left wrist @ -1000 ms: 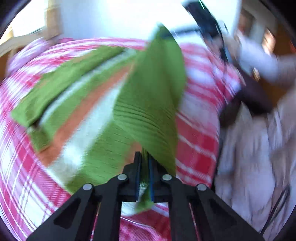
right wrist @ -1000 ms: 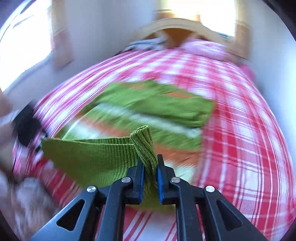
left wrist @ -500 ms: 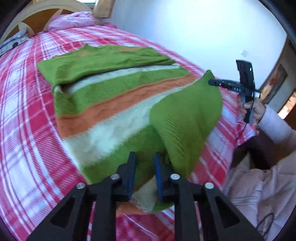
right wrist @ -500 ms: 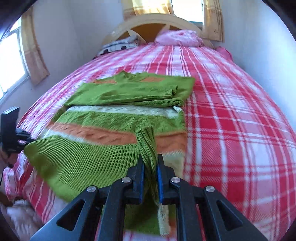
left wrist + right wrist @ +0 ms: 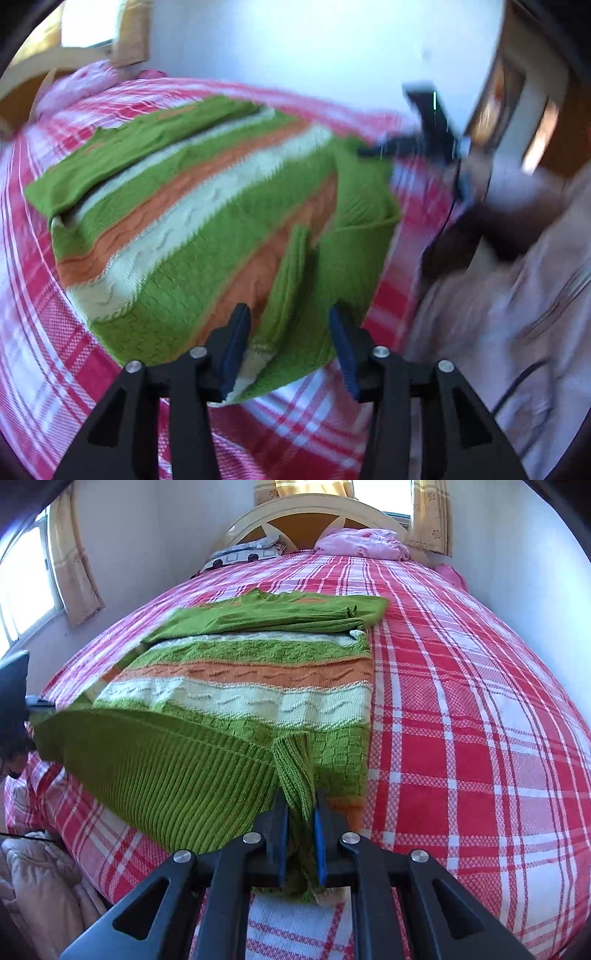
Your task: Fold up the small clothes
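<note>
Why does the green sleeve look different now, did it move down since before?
Yes. The green sleeve was held up off the striped sweater; now it has come down to drape low over the sweater's near end on the checked bedspread.

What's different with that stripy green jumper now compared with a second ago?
The left gripper has let go of the sweater: its jaws are opening and the green hem has dropped onto the bed. The right gripper has come down but still pinches its hem corner. The folded sleeves at the far end stayed put.
</note>
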